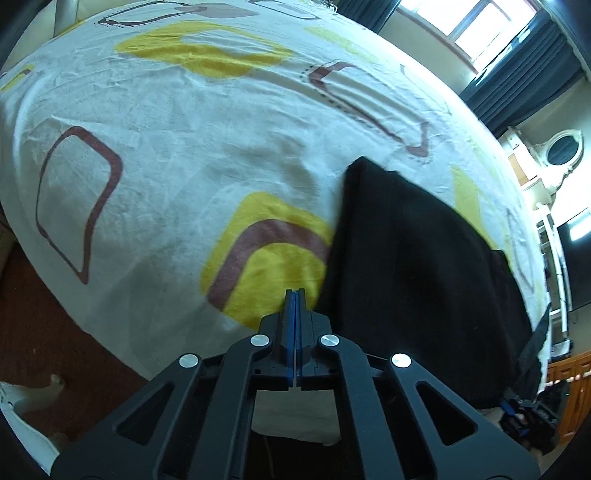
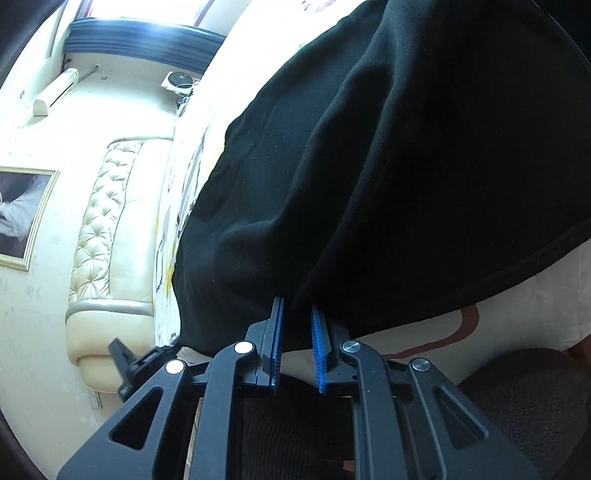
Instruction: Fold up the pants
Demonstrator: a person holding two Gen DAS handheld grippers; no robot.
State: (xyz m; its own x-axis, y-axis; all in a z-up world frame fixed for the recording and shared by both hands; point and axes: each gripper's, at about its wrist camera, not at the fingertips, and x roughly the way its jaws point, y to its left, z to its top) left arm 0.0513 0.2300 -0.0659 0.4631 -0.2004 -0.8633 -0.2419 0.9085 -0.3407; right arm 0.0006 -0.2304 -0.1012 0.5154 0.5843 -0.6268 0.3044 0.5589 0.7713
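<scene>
- Left wrist view: one pair of black pants (image 1: 417, 266) lies on the bed sheet (image 1: 177, 155), at the right part of the bed, with one hem corner reaching toward the middle.
- The left gripper (image 1: 296, 295) has its two blue pads pressed flat together with nothing between them; it sits over a yellow square of the sheet, just beside the pants' left edge.
- In the right wrist view the pants (image 2: 424, 155) fill most of the picture in heavy folds, and a bunch of the cloth sits between the two blue pads of the right gripper (image 2: 298, 314), which is clamped on it near the edge of the bed.
- The sheet is white with yellow blocks and brown rounded outlines, and it is creased.
- Around the bed: one cream tufted headboard (image 2: 103, 221), one framed picture (image 2: 22, 218) on the wall, dark curtains (image 1: 517, 74) beside a bright window (image 1: 476, 26), and a reddish-brown floor (image 1: 48, 332).
</scene>
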